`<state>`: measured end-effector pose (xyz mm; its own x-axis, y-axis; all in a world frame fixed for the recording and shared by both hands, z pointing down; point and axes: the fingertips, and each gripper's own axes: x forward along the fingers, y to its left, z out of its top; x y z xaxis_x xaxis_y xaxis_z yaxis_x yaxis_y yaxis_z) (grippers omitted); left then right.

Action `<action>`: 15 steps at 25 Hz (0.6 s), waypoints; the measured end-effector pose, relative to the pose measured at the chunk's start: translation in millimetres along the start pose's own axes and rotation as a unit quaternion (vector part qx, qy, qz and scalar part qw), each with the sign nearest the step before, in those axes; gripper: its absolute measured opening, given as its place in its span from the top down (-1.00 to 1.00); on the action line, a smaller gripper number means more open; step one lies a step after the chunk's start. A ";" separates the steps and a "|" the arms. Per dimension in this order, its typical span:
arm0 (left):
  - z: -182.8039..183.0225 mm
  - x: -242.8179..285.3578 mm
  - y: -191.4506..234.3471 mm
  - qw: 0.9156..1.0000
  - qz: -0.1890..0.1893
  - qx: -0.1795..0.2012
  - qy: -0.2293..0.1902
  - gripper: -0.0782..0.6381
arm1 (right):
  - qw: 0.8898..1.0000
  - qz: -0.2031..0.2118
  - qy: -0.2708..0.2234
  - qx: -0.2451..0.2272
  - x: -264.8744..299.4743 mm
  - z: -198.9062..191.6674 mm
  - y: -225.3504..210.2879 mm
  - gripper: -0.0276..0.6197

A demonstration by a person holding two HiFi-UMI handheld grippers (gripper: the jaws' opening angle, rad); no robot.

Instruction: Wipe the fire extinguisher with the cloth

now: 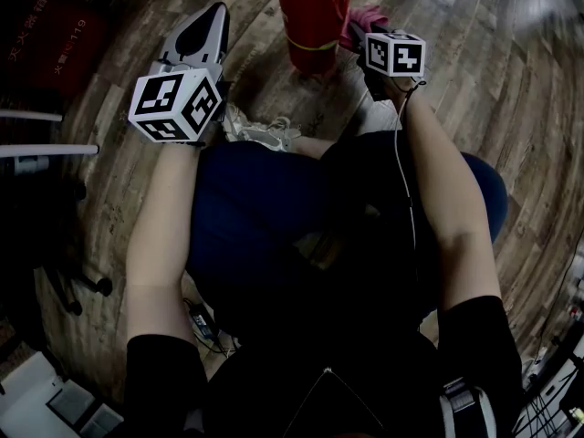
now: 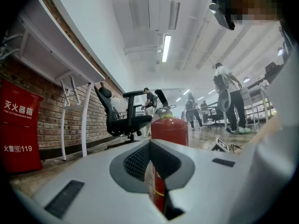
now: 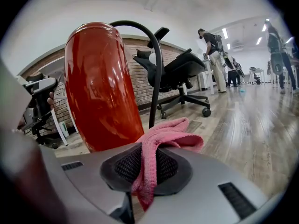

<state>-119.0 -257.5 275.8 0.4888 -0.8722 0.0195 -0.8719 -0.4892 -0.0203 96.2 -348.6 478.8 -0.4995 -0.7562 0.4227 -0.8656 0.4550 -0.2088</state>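
Observation:
The red fire extinguisher [image 1: 315, 16] stands upright on the wooden floor at the top of the head view. A black hose [image 3: 156, 55] arcs from its top. My right gripper [image 3: 147, 167] is shut on a pink cloth [image 3: 161, 136], which hangs out of the jaws just right of the cylinder [image 3: 100, 87]. In the head view the cloth [image 1: 365, 21] lies close to the extinguisher's right side; I cannot tell if it touches. My left gripper [image 1: 212, 16] is held left of the extinguisher, apart from it. Its jaws [image 2: 152, 171] are shut on nothing, and the extinguisher [image 2: 170, 125] shows beyond them.
A red extinguisher box [image 2: 18, 125] stands against the brick wall on the left. A black office chair [image 2: 119, 115] is behind the extinguisher, beside a white wall-side table [image 2: 70, 78]. The person's knees and shoe [image 1: 265, 133] are close below the grippers. People walk in the background.

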 end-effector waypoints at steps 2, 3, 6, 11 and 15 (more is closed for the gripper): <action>-0.3 0.2 -0.1 1.000 0.000 -0.001 0.000 0.74 | 1.000 -0.001 0.001 -0.001 1.4 -2.1 -0.8 0.72; -0.5 0.3 -0.1 1.000 -0.001 -0.001 0.000 0.74 | 1.000 -0.001 0.002 -0.001 2.1 -3.0 -1.2 0.72; -0.9 1.0 0.1 1.000 -0.002 -0.002 0.000 0.74 | 1.000 -0.004 0.002 0.001 4.1 -5.6 -2.3 0.72; -0.6 2.0 0.8 1.000 -0.002 -0.005 0.002 0.74 | 1.000 -0.012 0.011 -0.008 7.0 -10.9 -3.9 0.72; -0.5 1.7 1.1 1.000 -0.002 -0.007 0.001 0.74 | 0.999 -0.016 0.028 -0.018 11.9 -22.0 -4.1 0.72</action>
<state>-119.2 -259.6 276.3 0.4921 -0.8702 0.0214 -0.8704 -0.4924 -0.0059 94.6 -349.1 504.1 -0.4681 -0.7437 0.4773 -0.8788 0.4483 -0.1632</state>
